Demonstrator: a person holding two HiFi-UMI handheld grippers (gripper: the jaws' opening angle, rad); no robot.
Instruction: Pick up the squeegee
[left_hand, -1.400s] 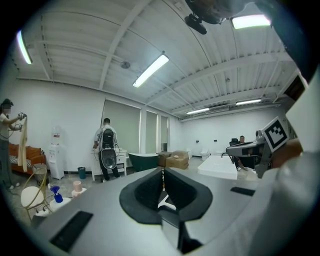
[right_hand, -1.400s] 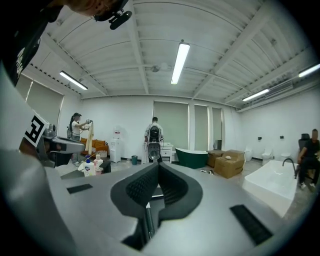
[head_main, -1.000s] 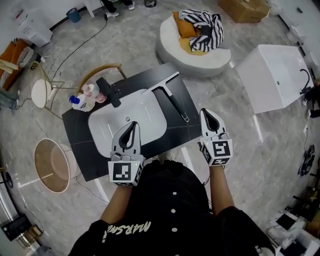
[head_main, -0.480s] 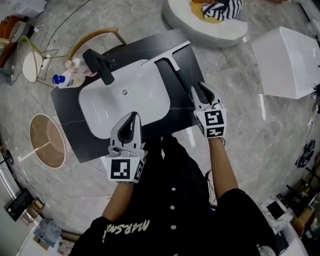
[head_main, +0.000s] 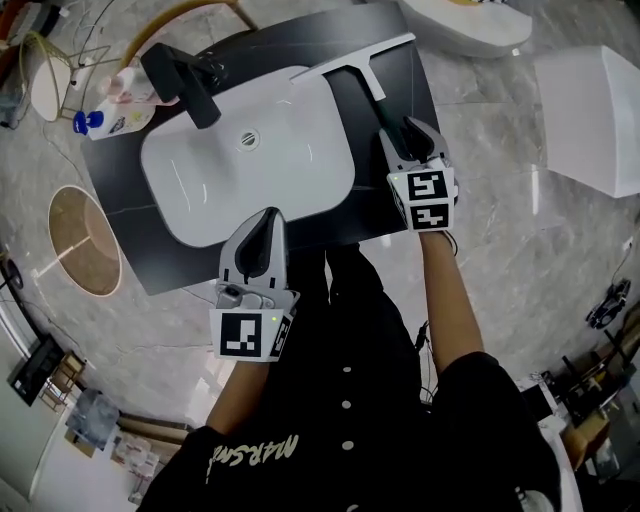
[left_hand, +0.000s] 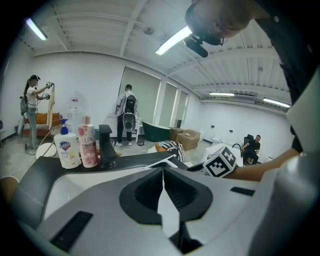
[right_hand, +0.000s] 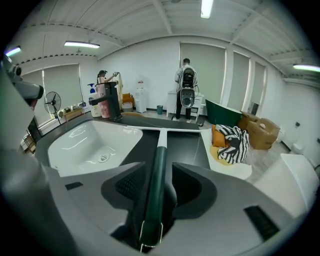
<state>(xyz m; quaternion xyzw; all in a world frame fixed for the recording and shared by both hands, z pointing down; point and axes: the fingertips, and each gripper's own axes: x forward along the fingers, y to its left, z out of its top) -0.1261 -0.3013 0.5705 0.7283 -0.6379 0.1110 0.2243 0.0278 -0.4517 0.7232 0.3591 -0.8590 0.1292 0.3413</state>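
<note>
Right hand-held gripper (right_hand: 157, 172) opening; squeegee (right_hand: 155, 200) between jaws, ungripped.

- Black countertop (head_main: 120, 235): slab directly below me, standing on a grey marble floor (head_main: 500, 260).
- White sink (head_main: 200, 215): set into the countertop, with a drain (head_main: 248, 140) in its basin.
- Black faucet (head_main: 185, 78): at the sink's far edge.
- White pump bottle (head_main: 110, 120), blue top, and pink bottle (head_main: 127, 85): side by side at the countertop's corner, just beside the faucet.
- Round wooden stand (head_main: 85, 240): on the floor to my left.
- White tub (head_main: 600, 110): on my right, apart from the countertop.
- Striped cloth (right_hand: 232, 140): heaped on a white round seat (right_hand: 227, 167).
- Cardboard boxes (right_hand: 260, 127): behind the seat.
- Person with a backpack (right_hand: 186, 92): standing by the far wall.
</note>
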